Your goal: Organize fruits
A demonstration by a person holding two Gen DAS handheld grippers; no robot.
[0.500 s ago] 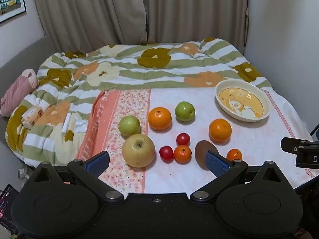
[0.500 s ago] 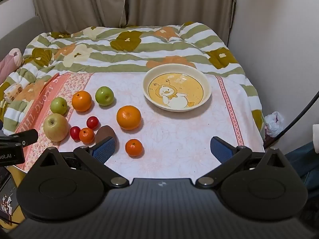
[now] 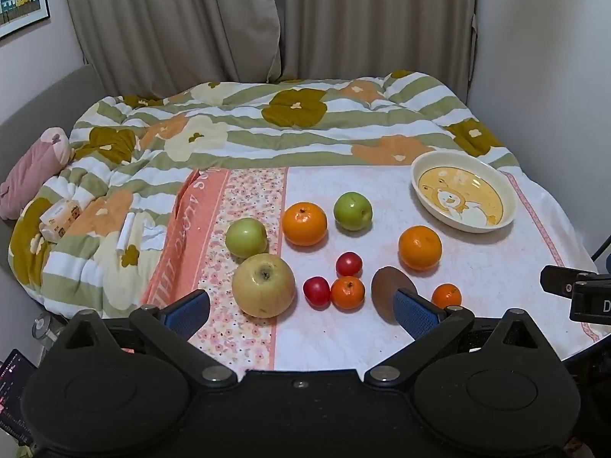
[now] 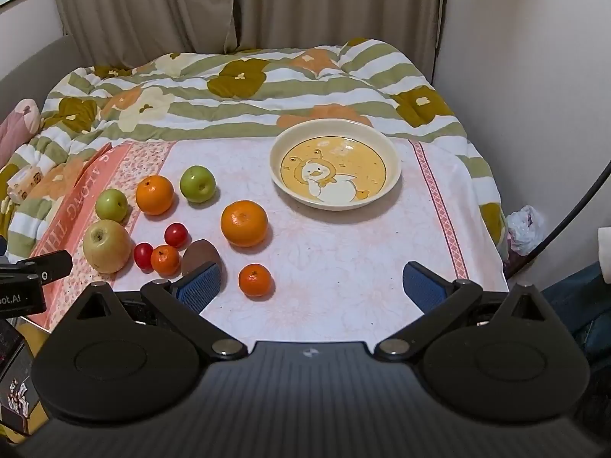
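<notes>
Fruits lie on a pink cloth (image 3: 477,278): a large yellow apple (image 3: 263,285), two green apples (image 3: 246,237) (image 3: 353,210), two big oranges (image 3: 304,223) (image 3: 419,247), two small mandarins (image 3: 347,292) (image 3: 446,295), two red plums (image 3: 348,263) (image 3: 316,291) and a brown kiwi (image 3: 387,286). An empty duck-print bowl (image 4: 280,149) stands at the back right. My left gripper (image 3: 301,311) is open near the front edge, above the yellow apple and kiwi. My right gripper (image 4: 311,286) is open, right of the small mandarin (image 4: 255,279).
A striped flowered quilt (image 3: 267,129) covers the bed behind the cloth. A pink pillow (image 3: 34,168) and a tissue pack (image 3: 61,217) lie at the left. Curtains and walls close the back and right. A plastic bag (image 4: 525,229) sits right of the table.
</notes>
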